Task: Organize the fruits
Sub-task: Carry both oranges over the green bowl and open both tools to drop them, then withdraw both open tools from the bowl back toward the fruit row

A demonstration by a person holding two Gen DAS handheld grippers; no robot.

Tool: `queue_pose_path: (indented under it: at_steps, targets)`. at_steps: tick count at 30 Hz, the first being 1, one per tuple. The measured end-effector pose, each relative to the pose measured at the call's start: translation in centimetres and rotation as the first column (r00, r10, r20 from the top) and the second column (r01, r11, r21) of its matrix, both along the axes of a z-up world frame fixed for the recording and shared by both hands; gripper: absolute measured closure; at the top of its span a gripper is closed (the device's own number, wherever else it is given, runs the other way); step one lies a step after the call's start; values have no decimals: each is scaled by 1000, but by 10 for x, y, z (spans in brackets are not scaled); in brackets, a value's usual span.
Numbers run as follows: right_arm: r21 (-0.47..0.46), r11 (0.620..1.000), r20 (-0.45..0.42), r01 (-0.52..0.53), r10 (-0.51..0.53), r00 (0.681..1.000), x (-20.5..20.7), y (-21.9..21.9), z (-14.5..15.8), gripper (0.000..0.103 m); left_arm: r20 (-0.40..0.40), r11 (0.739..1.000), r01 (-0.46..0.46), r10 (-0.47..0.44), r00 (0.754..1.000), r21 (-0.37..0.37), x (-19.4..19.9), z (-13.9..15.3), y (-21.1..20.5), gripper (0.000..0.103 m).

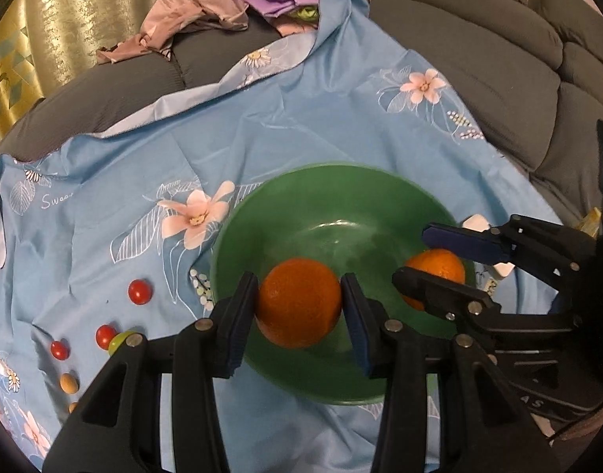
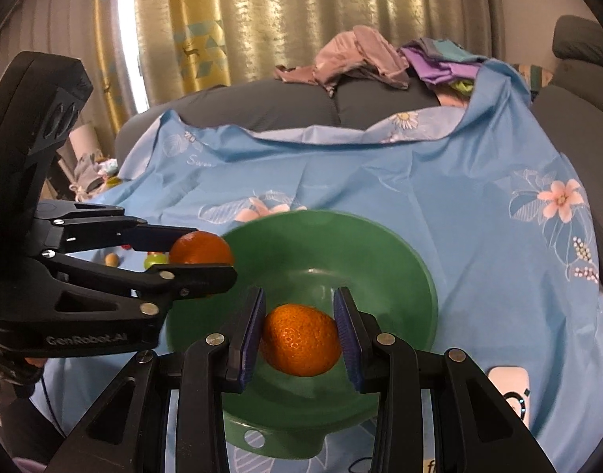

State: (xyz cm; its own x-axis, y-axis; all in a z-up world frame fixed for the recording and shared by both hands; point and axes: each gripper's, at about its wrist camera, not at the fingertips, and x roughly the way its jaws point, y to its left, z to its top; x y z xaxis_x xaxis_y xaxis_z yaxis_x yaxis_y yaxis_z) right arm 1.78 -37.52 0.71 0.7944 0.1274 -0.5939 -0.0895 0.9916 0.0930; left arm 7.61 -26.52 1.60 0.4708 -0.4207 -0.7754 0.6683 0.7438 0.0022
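A green bowl [image 1: 340,189] sits on a blue flowered cloth [image 1: 301,118]; it also shows in the right wrist view [image 2: 380,244]. My left gripper [image 1: 299,303] is shut on an orange [image 1: 299,301] and holds it over the bowl; in the right wrist view that gripper [image 2: 191,256] and its orange [image 2: 200,250] are at the bowl's left rim. My right gripper [image 2: 299,335] is shut on a second orange [image 2: 300,339] over the bowl; in the left wrist view this gripper [image 1: 439,260] and orange [image 1: 435,266] are at the bowl's right side.
Small red tomatoes [image 1: 140,291], a green fruit [image 1: 118,341] and tan round fruits [image 1: 69,383] lie on the cloth left of the bowl. Grey sofa cushions [image 1: 498,59] rise behind and to the right. A clothes pile [image 1: 206,12] lies at the back. A white device [image 2: 510,390] lies right of the bowl.
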Motion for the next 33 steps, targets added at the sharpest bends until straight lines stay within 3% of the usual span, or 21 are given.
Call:
queue_pose_path:
  at_steps: [6,9,14,16,22,33]
  targets:
    - [-5,1000,-32,-1,1,999,5,3,-9,65,3,1000,-15,15,1000,25,2,-10,2,60]
    - [-2,1000,-35,10,-10,999,4,2,-7,65,22,1000,-23,23,999,13,1,-6,6,46]
    - [-10,999,-41,46,-46,998,1,1,-2,63,49,999,-45,46,998,-2,-6,3,18,33]
    - [1,998,-38,57,-57,998,-3,1,1,62,63,998,-62,62,996,-2,-11,6,25,22]
    - [35,998,-26,60,-59,998,-18,9,13,57,102,988,-155,153,983,15,-27,13,62,8]
    - [41,999,-2,-29,29,1000,-41,63,36,52,123,951,-309,306,944,6,-60,22,143,1]
